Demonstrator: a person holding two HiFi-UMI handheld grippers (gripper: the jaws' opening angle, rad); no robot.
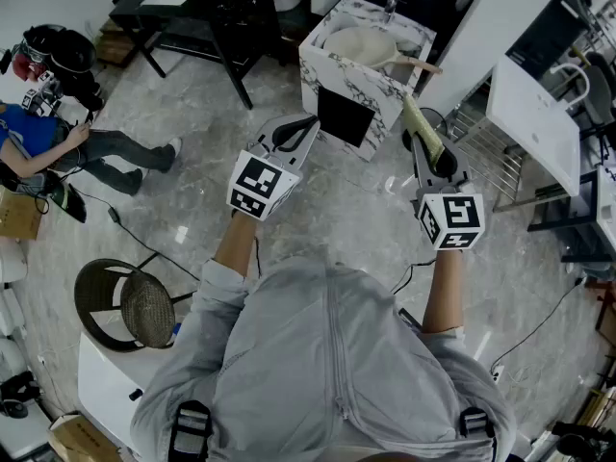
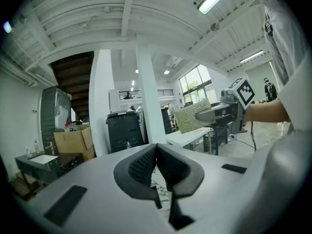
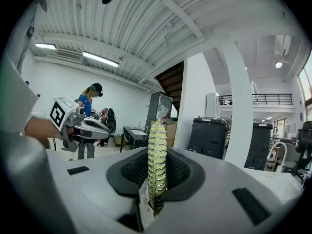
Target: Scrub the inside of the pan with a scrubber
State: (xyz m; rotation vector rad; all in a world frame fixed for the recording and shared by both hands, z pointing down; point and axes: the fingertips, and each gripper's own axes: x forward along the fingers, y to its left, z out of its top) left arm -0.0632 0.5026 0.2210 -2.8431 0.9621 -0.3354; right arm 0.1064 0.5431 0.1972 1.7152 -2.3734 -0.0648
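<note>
Right gripper (image 1: 426, 147) clamped on scrubber (image 1: 421, 123), centre right of frame. Left gripper (image 1: 304, 125) jaws together, nothing between. Pan (image 1: 358, 44) sits in marble sink (image 1: 325, 77), upper centre, up-left of scrubber, well apart; handle (image 1: 421, 64) points right.

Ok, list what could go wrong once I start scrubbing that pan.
The right gripper clamps the scrubber edge-on, much of it past the jaws; it may fold or slip under pressure. The left gripper is shut and empty, so the pan, unheld in the marble sink, may slide. Its wooden handle juts over the rim, easy to knock.
</note>
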